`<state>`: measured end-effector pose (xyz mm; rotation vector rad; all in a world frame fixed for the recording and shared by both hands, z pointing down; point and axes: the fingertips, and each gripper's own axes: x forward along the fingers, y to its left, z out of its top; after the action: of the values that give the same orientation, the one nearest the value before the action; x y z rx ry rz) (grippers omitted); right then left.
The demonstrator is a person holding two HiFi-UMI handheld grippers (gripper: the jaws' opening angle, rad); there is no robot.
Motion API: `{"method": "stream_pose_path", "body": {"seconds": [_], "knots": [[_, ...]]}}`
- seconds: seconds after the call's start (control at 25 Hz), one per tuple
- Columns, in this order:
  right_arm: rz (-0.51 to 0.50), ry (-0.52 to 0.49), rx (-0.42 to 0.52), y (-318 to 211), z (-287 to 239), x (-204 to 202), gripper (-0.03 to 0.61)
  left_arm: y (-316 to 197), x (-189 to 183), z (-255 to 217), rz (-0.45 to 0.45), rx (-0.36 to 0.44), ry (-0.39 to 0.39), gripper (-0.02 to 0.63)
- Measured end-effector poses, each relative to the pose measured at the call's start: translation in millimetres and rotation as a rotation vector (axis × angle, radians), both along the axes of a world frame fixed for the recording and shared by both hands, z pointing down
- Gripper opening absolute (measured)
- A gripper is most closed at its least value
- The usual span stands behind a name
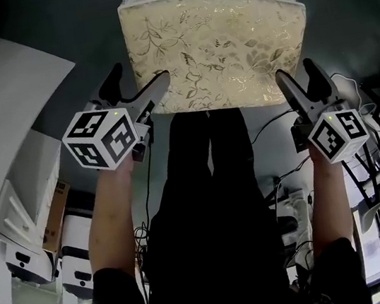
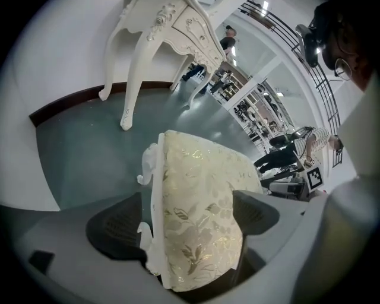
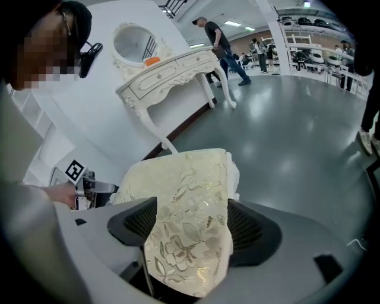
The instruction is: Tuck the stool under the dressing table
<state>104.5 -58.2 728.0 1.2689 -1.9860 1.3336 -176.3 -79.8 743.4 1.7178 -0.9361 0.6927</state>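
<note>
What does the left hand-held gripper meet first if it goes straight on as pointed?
The stool seat: its cushioned edge stands between the open jaws of the left hand-held gripper; it would likely butt against that almost at once.

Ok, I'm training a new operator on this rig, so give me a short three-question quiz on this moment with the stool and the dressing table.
1. True or false: the white-framed stool with the cream floral cushion already stands under the white carved dressing table.
2. What lies between the jaws of the left gripper? A) the cushion's edge B) a table leg C) nothing
3. Fill in: the small thing on the tabletop beside the oval mirror is ____ coloured.
Key: 1 false; 2 A; 3 orange.
</note>
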Motion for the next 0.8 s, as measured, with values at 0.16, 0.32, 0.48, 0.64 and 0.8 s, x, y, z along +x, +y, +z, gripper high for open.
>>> {"method": "stream_pose_path", "body": {"seconds": [0.16, 0.32, 0.48, 0.64, 0.8], "knots": [[0.001, -0.015, -0.033, 1, 18, 2, 0.371, 2, 1, 14, 0.016, -0.026, 0.004, 0.482], [-0.001, -0.03, -0.077, 0, 34, 3, 0.396, 4, 2, 25, 0.019, -0.062, 0.02, 0.492], [-0.009, -0.122, -0.112, -2, 42, 0, 0.405, 3, 4, 31, 0.027, -0.101, 0.073, 0.506], [-0.026, -0.206, -0.138, -3, 48, -3, 0.408, 5, 9, 38, 0.028, -0.162, 0.173, 0.506], [-0.07, -0.261, -0.158, -4, 54, -6, 0.417, 6, 16, 42, 0.051, -0.205, 0.262, 0.506]]}}
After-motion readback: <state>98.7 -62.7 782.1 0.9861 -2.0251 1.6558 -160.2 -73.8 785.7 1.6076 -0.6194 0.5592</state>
